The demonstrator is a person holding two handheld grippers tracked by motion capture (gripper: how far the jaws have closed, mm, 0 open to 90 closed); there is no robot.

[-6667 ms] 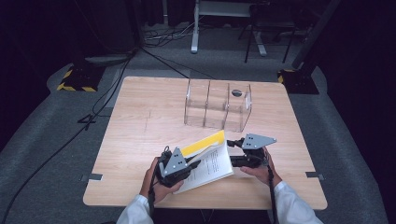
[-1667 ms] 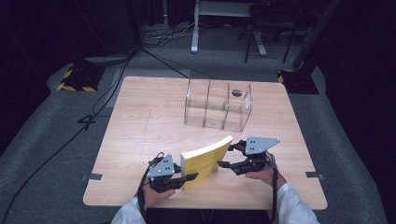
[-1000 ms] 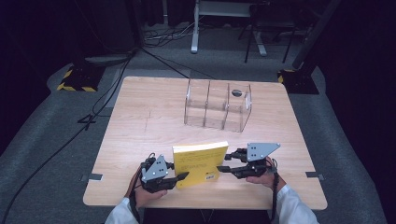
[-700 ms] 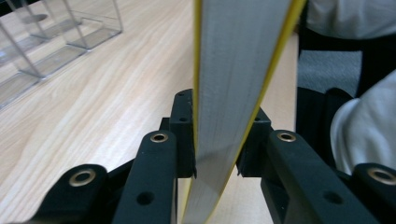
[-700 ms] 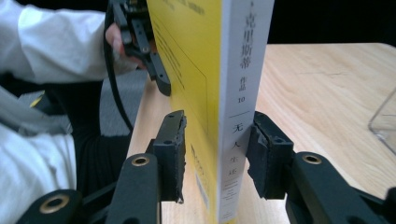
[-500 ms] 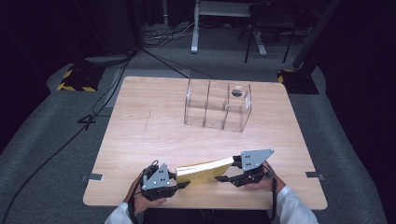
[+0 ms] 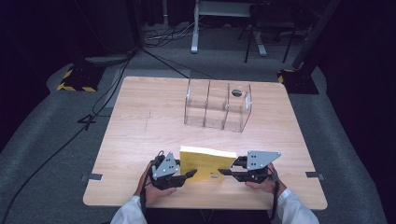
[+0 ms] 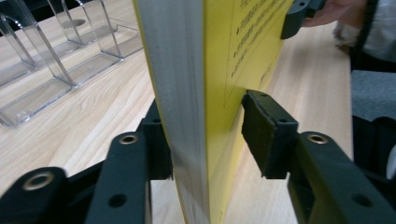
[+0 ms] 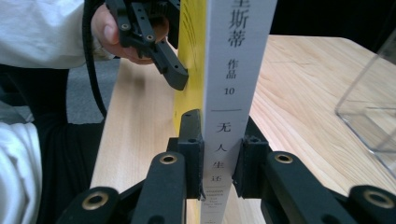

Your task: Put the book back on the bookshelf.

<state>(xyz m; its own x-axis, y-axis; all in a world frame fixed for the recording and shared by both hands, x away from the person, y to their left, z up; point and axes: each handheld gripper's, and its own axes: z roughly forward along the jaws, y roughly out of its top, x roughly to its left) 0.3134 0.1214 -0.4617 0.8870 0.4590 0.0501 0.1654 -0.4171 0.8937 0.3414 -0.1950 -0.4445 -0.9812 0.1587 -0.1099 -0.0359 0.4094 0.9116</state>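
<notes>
Change: since half a second ago the yellow book (image 7: 205, 163) has come up from lying nearly flat between the two grippers to standing on its lower edge, cover facing the near edge of the table.
Book: upright on the wooden table (image 7: 140, 121), near the near edge, roughly midway left to right; white spine (image 9: 233, 70) with printed characters turned to the right, page block (image 8: 175, 93) turned to the left.
Right gripper (image 7: 231, 172): jaws have just been closing and now clamp the book at its spine end, one pad on the yellow cover, the other on the far cover, as the right gripper view shows.
Left gripper (image 7: 187, 176): jaws have just been opening; the book's page end stands between them. In the left gripper view the jaw on the yellow cover side stands off with a visible gap; whether the other jaw touches the far cover I cannot tell.
Hands: a hand in a white sleeve (image 7: 292, 210) holds each gripper from the near edge.
Clear organizer (image 7: 217, 105): a transparent divided stand, far from the book, toward the far half of the table, well apart from both grippers.
</notes>
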